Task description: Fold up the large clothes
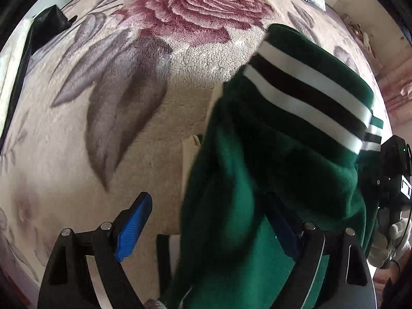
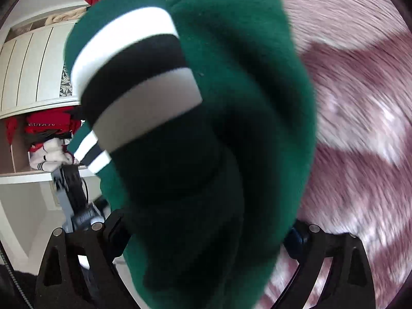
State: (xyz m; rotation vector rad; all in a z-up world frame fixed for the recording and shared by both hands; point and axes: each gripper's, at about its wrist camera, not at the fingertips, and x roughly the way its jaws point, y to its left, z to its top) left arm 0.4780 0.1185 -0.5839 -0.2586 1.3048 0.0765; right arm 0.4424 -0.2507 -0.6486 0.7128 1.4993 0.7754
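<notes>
A dark green fleece garment (image 1: pixel 231 180) with white and black stripes (image 1: pixel 309 95) hangs over the right half of the left wrist view. My left gripper (image 1: pixel 208 221) has its jaws wide apart; the left blue finger (image 1: pixel 135 221) is bare and the garment drapes over the right finger. In the right wrist view the same garment (image 2: pixel 231 103) fills the middle, bunched between and over the jaws of my right gripper (image 2: pixel 206 234), whose fingertips are hidden by cloth. The right gripper's body (image 1: pixel 391 175) shows at the right edge of the left wrist view.
A fluffy cream bedspread (image 1: pixel 103 141) with a large pink rose (image 1: pixel 200 7) lies below. A dark object (image 1: pixel 49 23) sits at its far left edge. A white cabinet (image 2: pixel 33 72) and a shelf with red clothes (image 2: pixel 49 126) stand to the left in the right wrist view.
</notes>
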